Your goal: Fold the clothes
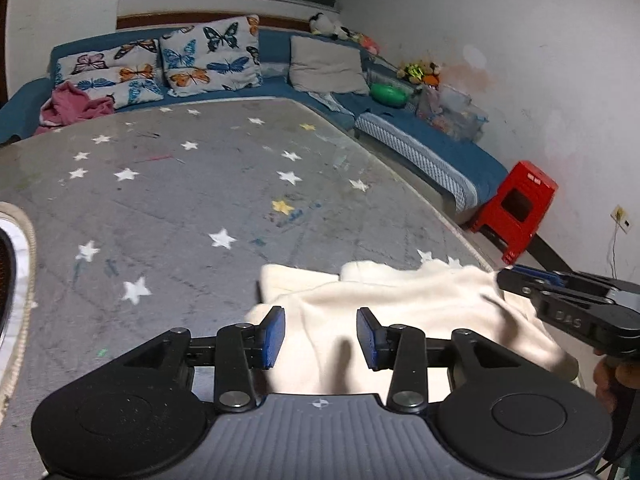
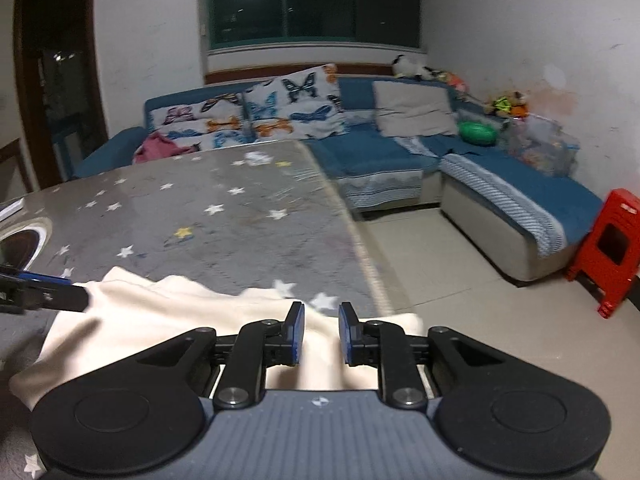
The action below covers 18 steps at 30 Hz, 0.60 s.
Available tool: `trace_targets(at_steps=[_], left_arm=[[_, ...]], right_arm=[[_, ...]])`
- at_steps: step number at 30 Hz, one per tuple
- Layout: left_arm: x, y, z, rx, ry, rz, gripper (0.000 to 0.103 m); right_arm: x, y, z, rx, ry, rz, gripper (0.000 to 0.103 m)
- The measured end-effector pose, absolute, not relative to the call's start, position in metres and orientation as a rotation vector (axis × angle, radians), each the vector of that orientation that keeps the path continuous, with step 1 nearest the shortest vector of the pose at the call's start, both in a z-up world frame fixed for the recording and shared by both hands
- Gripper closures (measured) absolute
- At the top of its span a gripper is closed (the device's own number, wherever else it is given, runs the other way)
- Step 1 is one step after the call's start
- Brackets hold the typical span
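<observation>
A cream-coloured fleece garment (image 1: 400, 320) lies rumpled at the near edge of the grey star-patterned counter (image 1: 180, 200), directly under and ahead of both sets of tongs. The risk, judging from here: part of the cloth hangs past the counter's edge on the right (the tiled floor (image 2: 460, 280) lies just beyond), so an uneven pull could drag it off, or a grab could pinch several layers at once. The left tongs (image 1: 320, 336) stand wide apart, released, hovering over the fleece; the right tongs (image 2: 321, 334) are narrower yet unclenched, gripping nothing.
</observation>
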<state>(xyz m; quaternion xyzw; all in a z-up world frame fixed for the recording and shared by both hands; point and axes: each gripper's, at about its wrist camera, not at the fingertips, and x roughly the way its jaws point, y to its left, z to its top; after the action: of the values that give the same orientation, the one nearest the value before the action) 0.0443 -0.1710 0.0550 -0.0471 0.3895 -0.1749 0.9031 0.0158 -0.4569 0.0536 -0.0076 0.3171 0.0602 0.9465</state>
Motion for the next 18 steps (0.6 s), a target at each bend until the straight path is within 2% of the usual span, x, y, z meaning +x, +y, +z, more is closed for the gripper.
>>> trace_targets(at_steps=[15, 18], left_arm=[[0.058, -0.194, 0.037, 0.004, 0.821, -0.356, 0.06], [0.056, -0.197, 0.038, 0.02, 0.815, -0.352, 0.06]], right_arm=[[0.034, -0.44, 0.032, -0.011, 0.708, 0.138, 0.08], [0.029, -0.44, 0.039, -0.015, 0.696, 0.143, 0.076]])
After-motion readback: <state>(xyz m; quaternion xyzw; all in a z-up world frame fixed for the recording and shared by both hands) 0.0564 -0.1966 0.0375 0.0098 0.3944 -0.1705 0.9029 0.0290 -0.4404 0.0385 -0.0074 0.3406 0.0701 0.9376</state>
